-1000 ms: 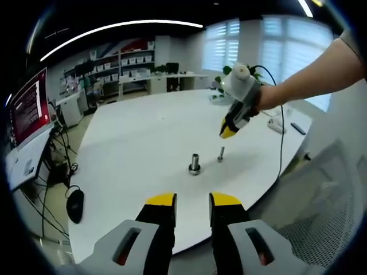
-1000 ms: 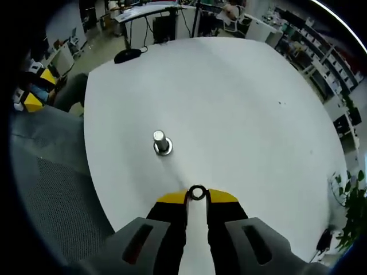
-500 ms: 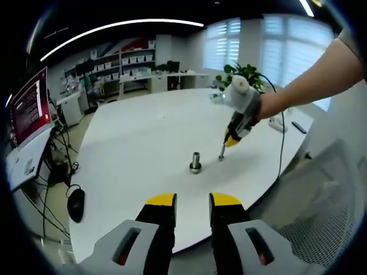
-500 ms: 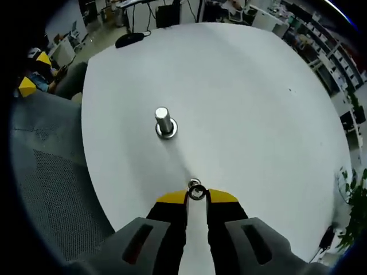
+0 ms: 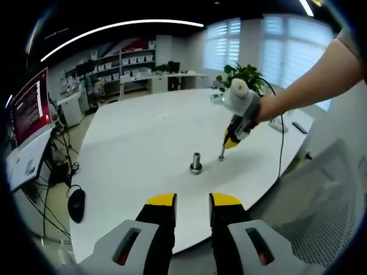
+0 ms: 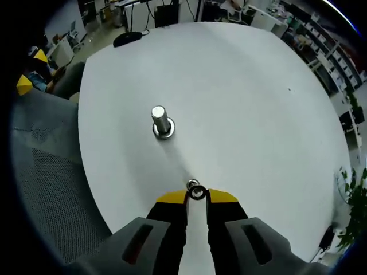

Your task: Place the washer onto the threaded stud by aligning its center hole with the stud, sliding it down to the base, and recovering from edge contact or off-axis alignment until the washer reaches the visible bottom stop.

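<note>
A small metal washer is pinched between the yellow tips of my right gripper, which is shut on it. The top of a thin threaded stud shows right beside the washer, touching or nearly touching its edge. In the left gripper view the right gripper hangs tip-down just over that thin stud on the white table. My left gripper is held back off the table's near edge, open, with nothing between its fingers.
A thicker steel stud with a ring at its base stands a little left of the thin one. A mesh chair sits by the table edge. A cable trails from the right gripper. A mouse lies on the floor.
Over the last second my right gripper came down with the washer to the thin stud's top. In the last half second it barely shifted. The left gripper stayed still.
</note>
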Tool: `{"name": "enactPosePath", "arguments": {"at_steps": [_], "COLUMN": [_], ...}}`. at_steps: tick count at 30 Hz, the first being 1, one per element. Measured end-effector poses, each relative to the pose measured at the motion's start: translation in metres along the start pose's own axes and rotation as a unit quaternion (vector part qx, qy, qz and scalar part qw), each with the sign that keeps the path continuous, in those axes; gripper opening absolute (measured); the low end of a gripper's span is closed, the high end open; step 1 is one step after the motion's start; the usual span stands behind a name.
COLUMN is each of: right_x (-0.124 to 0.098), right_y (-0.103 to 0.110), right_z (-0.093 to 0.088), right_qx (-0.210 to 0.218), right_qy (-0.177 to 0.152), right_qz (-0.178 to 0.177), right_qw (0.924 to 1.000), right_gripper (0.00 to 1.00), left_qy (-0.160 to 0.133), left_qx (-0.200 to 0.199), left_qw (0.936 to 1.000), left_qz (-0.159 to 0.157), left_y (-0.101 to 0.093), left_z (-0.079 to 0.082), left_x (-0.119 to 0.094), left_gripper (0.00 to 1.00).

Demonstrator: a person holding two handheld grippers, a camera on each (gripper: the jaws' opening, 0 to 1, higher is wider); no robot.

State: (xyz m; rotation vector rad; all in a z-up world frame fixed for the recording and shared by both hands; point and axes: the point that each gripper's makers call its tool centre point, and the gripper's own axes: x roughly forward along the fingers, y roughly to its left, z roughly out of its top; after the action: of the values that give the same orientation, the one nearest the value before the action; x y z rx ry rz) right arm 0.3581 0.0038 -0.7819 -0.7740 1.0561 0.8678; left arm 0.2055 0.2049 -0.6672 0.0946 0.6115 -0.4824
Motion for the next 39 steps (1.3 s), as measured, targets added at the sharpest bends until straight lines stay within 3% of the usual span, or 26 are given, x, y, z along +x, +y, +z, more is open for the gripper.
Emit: {"name": "enactPosePath", "arguments": {"at_steps": [25,31,33,39], "right_x": [0.036,0.047,0.047,0.042], "right_y": [0.005,0.006,0.003,0.007], "right_z": [-0.016,-0.021,-0.014,-0.02], "right_qx": [0.007,0.029,0.034,0.033], "right_qy": [0.038,0.045,0.028,0.044], "right_qz": [0.009,0.005,-0.003,-0.003], "right_qw": [0.9992,0.9985,0.999,0.9985], "right_gripper": [0.14,0.15,0.15,0.19], "left_qy": [0.01,0.011,0.012,0.011], "left_qx": [0.004,0.002,0.002,0.001], "left_qw": [0.9999,0.9999,0.9999,0.9999], "left_qz": [-0.003,0.001,-0.001,0.002], "left_y": [-0.001,0.001,0.0,0.001], "left_z": [-0.004,-0.004,-0.005,-0.004], "left_x": [0.001,0.001,0.001,0.001], "left_gripper": [0.2,0.2,0.2,0.2]}}
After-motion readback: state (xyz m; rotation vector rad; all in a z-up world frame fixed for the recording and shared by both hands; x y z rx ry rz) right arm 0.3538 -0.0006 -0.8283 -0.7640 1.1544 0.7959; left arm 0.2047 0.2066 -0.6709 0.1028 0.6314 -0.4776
